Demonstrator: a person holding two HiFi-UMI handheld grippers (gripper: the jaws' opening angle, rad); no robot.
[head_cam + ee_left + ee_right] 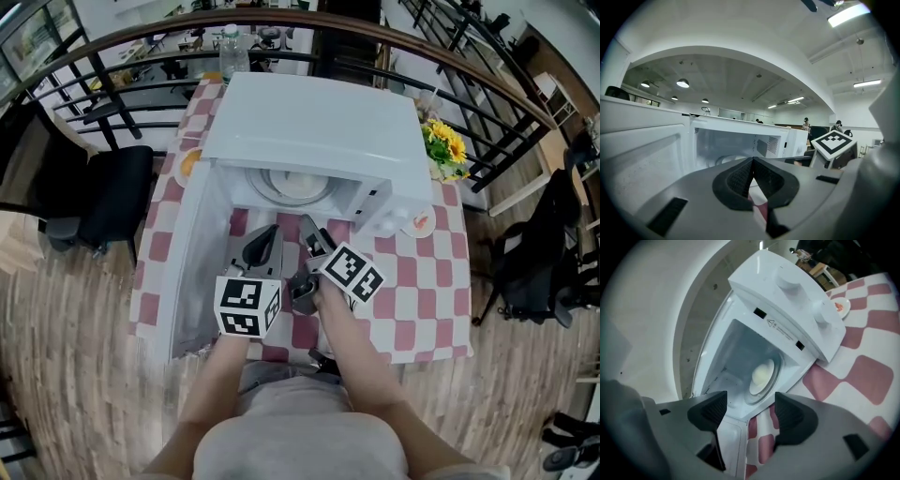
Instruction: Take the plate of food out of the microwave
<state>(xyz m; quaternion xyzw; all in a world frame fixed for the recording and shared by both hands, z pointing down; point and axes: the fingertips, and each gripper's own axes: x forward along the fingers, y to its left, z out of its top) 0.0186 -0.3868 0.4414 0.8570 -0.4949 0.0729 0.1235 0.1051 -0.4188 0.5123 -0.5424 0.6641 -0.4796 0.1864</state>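
Observation:
A white microwave (309,122) stands on a red-and-white checked table (422,300), its door (192,272) swung open to the left. Inside it lies a pale plate of food (298,185), seen in the right gripper view as a pale round plate (762,373) on the glass turntable. My left gripper (264,244) hovers just in front of the opening with its jaws closed tip to tip (753,159) and nothing between them. My right gripper (314,234) is beside it, in front of the cavity, open (750,401) and empty, a little short of the plate.
A small dish with orange food (419,222) sits to the right of the microwave, and sunflowers (444,145) stand at the table's right edge. A water bottle (232,49) is behind the microwave. A black chair (112,192) stands to the left, and a curved railing (122,42) runs behind.

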